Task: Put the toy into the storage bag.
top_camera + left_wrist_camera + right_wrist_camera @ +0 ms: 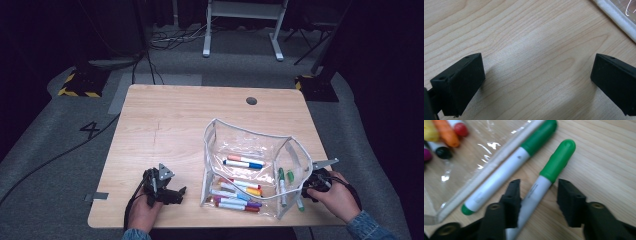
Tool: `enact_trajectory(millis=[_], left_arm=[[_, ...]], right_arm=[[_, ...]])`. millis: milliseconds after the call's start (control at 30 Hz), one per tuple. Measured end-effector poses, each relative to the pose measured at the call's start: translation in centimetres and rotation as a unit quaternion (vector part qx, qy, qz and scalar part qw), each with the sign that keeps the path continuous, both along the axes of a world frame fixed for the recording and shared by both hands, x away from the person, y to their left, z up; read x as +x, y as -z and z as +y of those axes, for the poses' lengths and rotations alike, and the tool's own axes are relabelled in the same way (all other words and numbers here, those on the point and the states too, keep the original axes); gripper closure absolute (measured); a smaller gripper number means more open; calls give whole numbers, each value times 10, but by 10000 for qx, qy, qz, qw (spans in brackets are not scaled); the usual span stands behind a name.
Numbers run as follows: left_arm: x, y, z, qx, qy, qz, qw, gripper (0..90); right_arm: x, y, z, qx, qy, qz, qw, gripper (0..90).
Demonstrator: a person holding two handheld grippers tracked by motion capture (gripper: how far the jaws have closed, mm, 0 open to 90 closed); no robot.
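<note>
A clear plastic pouch (207, 150) with white piping stands open on the wooden table (170, 120), with several coloured markers (240, 192) inside. Two green-capped markers lie on the table at its right edge. The darker one (506, 172) rests along the pouch's piping (486, 173). My right gripper (539, 186) is low over the lighter one (555, 162), whose white barrel lies between the jaws. The left jaw is against the barrel and a gap shows at the right jaw. My left gripper (537, 65) rests open near the table's front left, nothing between its jaws.
The pouch's white edge (616, 15) runs past the upper right corner of the left gripper view. A dark round grommet (251, 100) sits at the table's far side. The front edge of the table (200, 224) is just behind both hands. Cables cross the floor beyond.
</note>
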State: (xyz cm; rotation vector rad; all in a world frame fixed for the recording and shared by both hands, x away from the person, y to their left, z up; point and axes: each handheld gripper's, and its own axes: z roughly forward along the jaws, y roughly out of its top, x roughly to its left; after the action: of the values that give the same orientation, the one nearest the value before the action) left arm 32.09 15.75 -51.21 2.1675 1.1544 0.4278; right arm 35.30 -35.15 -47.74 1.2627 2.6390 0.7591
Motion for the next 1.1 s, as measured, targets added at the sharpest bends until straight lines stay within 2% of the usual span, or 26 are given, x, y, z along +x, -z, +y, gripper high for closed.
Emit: enact_trajectory(millis=[33, 100, 167, 333, 500, 600, 667, 700, 733, 800, 833, 1033, 1100], left_arm=[[0, 0, 0, 0, 0, 0, 10000, 0], [0, 0, 0, 4, 2, -1, 10000, 0], [0, 0, 0, 9, -2, -2, 10000, 0], [0, 0, 0, 0, -1, 0, 10000, 0], [0, 0, 0, 1, 0, -1, 10000, 0], [0, 0, 0, 5, 7, -5, 10000, 0], [0, 0, 0, -3, 2, -3, 10000, 0], [0, 0, 0, -2, 4, -3, 10000, 0], [0, 0, 0, -3, 4, -12, 10000, 0], [-1, 0, 0, 18, -25, -7, 10000, 0], [-2, 0, 0, -4, -35, 4, 10000, 0], [-2, 0, -1, -17, -51, 9, 10000, 0], [-2, 0, 0, -2, -36, 4, 10000, 0]], right_arm=[[0, 0, 0, 0, 0, 0, 10000, 617], [2, -2, -6, -311, 197, -45, 9993, 762], [4, -2, -10, -296, 319, -15, 9991, 770], [6, -2, -13, -210, 318, 42, 9993, 771], [6, -17, -17, -104, 303, -45, 9995, 771], [6, -35, -20, -81, 243, -142, 9996, 771], [6, -40, -20, -86, 236, -169, 9995, 771], [6, -50, -21, -37, 235, -216, 9995, 771], [6, -50, -21, -37, 235, -216, 9995, 771], [6, -61, -22, 20, 228, -220, 9995, 771], [7, -71, -23, 84, 202, -238, 9995, 771], [6, -104, -22, 147, 70, -347, 9993, 771], [6, -109, -21, 144, 29, -385, 9992, 771]])
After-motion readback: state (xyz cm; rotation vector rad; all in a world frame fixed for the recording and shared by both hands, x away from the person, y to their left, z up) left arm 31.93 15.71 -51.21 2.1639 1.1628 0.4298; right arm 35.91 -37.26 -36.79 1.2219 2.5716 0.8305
